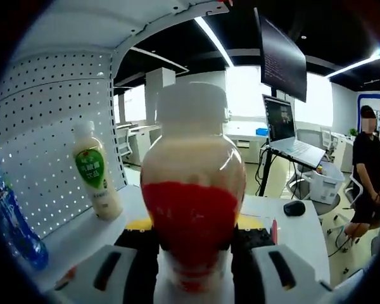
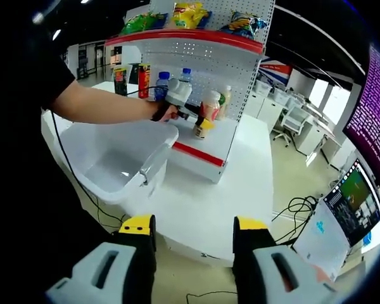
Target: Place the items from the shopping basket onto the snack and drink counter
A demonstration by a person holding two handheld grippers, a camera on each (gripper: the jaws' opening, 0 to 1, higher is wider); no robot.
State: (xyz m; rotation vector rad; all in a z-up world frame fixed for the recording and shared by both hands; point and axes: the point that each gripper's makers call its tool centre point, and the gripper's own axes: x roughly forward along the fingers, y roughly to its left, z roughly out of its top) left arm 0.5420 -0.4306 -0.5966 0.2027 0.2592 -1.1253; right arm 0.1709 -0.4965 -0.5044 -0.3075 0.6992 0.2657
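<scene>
A bottle [image 1: 193,190] with a white cap, pale liquid and a red label stands upright between the jaws of my left gripper [image 1: 194,235], which is shut on it. In the right gripper view a hand holds that left gripper [image 2: 201,121] at the counter shelf [image 2: 225,136], with the bottle [image 2: 209,106] just above the white shelf board. The white shopping basket [image 2: 153,157] sits left of the counter. My right gripper [image 2: 195,229] hangs open over the table edge, nothing between its yellow-tipped fingers [image 2: 137,225].
On the shelf stand a cream bottle with a green label [image 1: 98,180], blue-capped water bottles [image 2: 163,83] and cans [image 2: 144,79]; snack bags [image 2: 189,14] lie on top. A pegboard [image 1: 50,139] backs the shelf. A laptop [image 1: 291,136], a mouse [image 1: 294,208] and a person [image 1: 370,171] are to the right.
</scene>
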